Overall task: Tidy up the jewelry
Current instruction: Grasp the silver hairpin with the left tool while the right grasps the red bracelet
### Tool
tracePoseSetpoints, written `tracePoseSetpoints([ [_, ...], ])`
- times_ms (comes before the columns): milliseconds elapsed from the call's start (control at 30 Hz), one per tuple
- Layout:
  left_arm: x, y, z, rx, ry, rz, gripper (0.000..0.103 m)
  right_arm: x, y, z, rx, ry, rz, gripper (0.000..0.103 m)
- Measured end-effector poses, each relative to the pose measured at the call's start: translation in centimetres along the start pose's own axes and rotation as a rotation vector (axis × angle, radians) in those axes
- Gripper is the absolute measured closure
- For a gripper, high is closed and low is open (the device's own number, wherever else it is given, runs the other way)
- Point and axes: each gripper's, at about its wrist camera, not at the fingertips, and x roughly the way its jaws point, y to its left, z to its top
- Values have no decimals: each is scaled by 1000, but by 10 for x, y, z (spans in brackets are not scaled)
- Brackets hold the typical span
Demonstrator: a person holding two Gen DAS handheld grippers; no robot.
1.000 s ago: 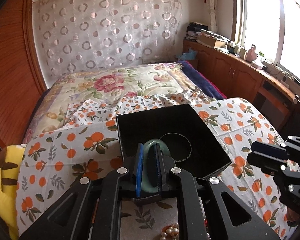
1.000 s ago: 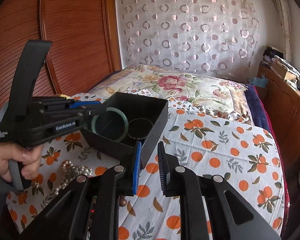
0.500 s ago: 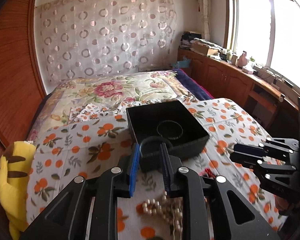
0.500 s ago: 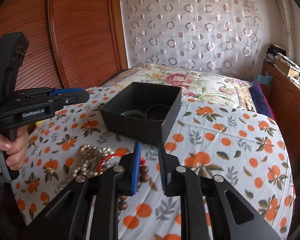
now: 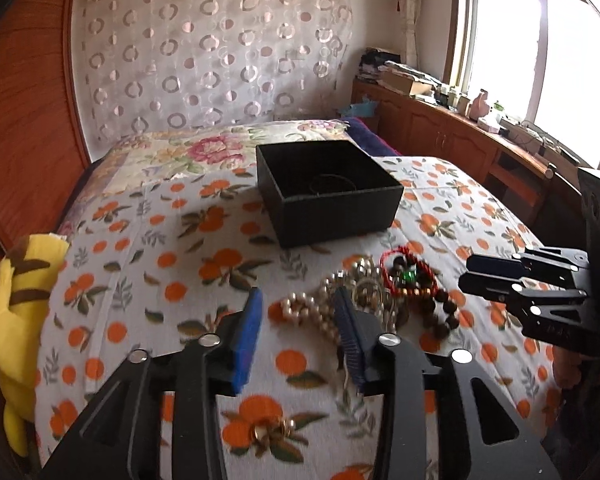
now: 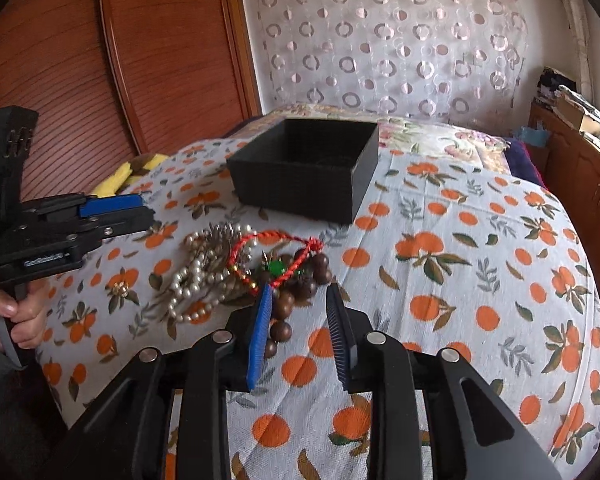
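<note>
A black open box (image 5: 332,216) (image 6: 300,188) stands on the orange-print sheet, and a thin dark ring (image 5: 332,182) shows inside it. Nearer lies a tangled pile: a pearl string (image 5: 308,312) (image 6: 192,280), a red cord bracelet (image 5: 408,276) (image 6: 288,252) and brown wooden beads (image 5: 440,316) (image 6: 300,288). My left gripper (image 5: 298,300) (image 6: 116,210) hovers at the pile's left edge; its jaws are opening, with pearls seen past the gap and no pad pressing on them. My right gripper (image 6: 299,294) (image 5: 480,276) is over the wooden beads; its jaws are opening too and grip nothing.
A small gold piece (image 5: 268,432) (image 6: 120,288) lies apart from the pile. A yellow plush toy (image 5: 24,308) sits at the bed's left edge beside a wooden wardrobe (image 6: 160,60). Wooden cabinets (image 5: 460,148) run under the window on the right. A hand (image 6: 16,312) holds the left gripper's handle.
The left gripper let go of the green bangle in the box and drew back to the pile, its jaws widening. The right gripper drew back over the wooden beads and widened a little.
</note>
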Motion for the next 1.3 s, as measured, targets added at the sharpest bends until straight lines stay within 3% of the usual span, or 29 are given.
tracePoseSetpoints([
  [233,-6,-3,-13,1,0,4,58,9,8,3,-29,30,21,72],
  [567,-17,-6,-17,15,-22,12,53,26,44,23,-181,53,28,72],
  [800,-18,4,-22,-10,-15,16,52,44,53,23,-291,110,-53,75],
  [833,-17,4,-23,-13,-13,14,52,43,51,22,-291,111,-53,85],
  [900,-16,4,-23,-15,-11,9,52,40,46,22,-274,105,-37,95],
  [1200,-2,-12,-22,5,15,-50,53,2,23,30,-160,-13,-19,95],
  [1300,8,-20,-22,12,45,-90,70,-11,13,30,-126,-37,-20,95],
])
